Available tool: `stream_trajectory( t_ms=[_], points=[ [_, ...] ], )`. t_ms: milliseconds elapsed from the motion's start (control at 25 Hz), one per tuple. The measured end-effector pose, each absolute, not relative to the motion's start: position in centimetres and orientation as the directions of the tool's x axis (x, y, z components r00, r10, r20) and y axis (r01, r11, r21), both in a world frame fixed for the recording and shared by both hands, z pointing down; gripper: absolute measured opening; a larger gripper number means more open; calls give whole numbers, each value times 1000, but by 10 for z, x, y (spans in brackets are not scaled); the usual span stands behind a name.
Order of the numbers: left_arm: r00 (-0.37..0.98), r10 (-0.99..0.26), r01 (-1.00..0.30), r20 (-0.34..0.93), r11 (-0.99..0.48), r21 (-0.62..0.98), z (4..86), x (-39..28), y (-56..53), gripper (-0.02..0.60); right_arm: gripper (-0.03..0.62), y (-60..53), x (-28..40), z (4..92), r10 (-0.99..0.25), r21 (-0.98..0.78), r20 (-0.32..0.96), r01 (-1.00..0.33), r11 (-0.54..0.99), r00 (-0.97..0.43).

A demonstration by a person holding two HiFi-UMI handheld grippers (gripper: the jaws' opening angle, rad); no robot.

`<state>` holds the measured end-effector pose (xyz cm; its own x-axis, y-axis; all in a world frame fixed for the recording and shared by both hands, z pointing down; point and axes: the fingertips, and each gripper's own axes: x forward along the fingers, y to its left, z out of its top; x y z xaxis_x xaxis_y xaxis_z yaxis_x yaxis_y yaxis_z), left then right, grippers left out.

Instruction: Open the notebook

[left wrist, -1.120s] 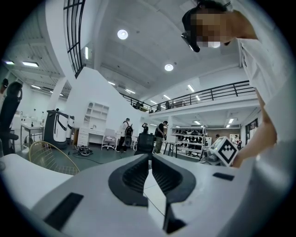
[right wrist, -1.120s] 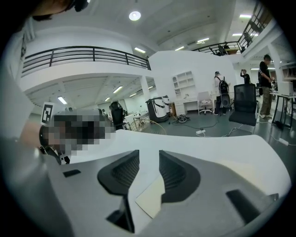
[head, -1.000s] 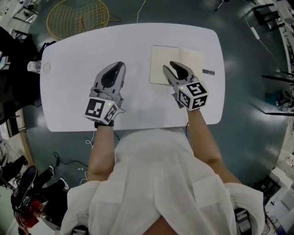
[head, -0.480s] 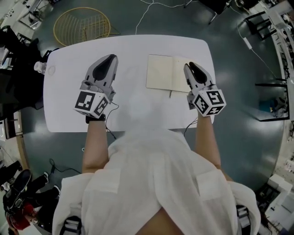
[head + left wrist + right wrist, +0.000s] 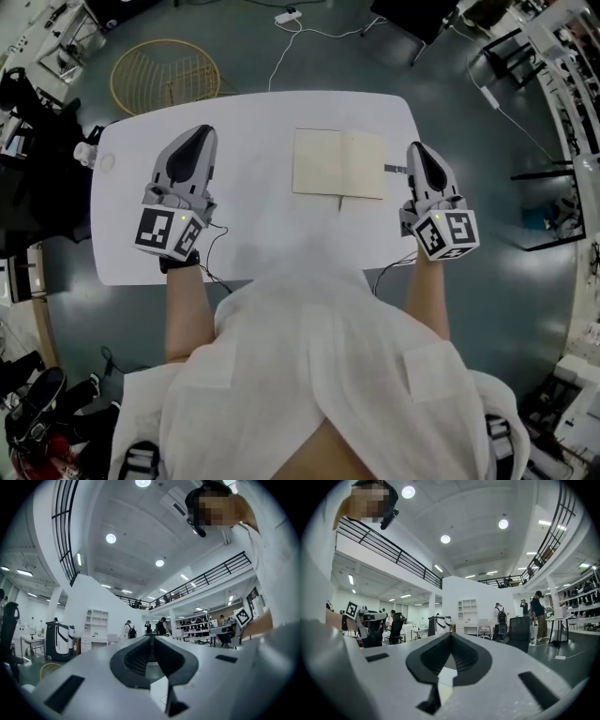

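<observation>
The notebook (image 5: 339, 164) lies open and flat on the white table (image 5: 253, 122), its cream pages facing up. My right gripper (image 5: 418, 150) hangs to the right of it, clear of the pages. Its jaws have just been closing and now meet with nothing between them, as the right gripper view shows at the right gripper (image 5: 451, 635). My left gripper (image 5: 198, 134) is held over the table's left part, well away from the notebook. Its jaws are also shut and empty in the left gripper view (image 5: 151, 637). Both gripper cameras look out level across a large hall, not at the table.
A small dark strip (image 5: 396, 170) lies on the table just right of the notebook. A pale round object (image 5: 103, 161) sits at the table's left edge. A yellow wire basket (image 5: 165, 71) stands on the floor behind the table. Thin cables trail from both grippers.
Both grippers have risen off the table and spread apart. The right one left the notebook's right page, moved right, and its jaws went from open to shut. The notebook stays open.
</observation>
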<state>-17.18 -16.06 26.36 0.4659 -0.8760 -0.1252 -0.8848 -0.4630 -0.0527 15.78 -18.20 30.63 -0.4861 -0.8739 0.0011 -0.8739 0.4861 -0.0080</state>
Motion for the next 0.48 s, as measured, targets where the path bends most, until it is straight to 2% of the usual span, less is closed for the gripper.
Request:
stream_trajectory(
  t_ms=[200,480],
  points=[
    [458,-880,-889,-125,-456,-48,255,-181,-153,21,2,-173,160,291,-885,61,-1,-883,466,-467],
    [459,-879,-888,-131,-458,-36,253,-186,-149,21,2,-167,160,275,-888,67,-26,-887,456,-459]
  ],
)
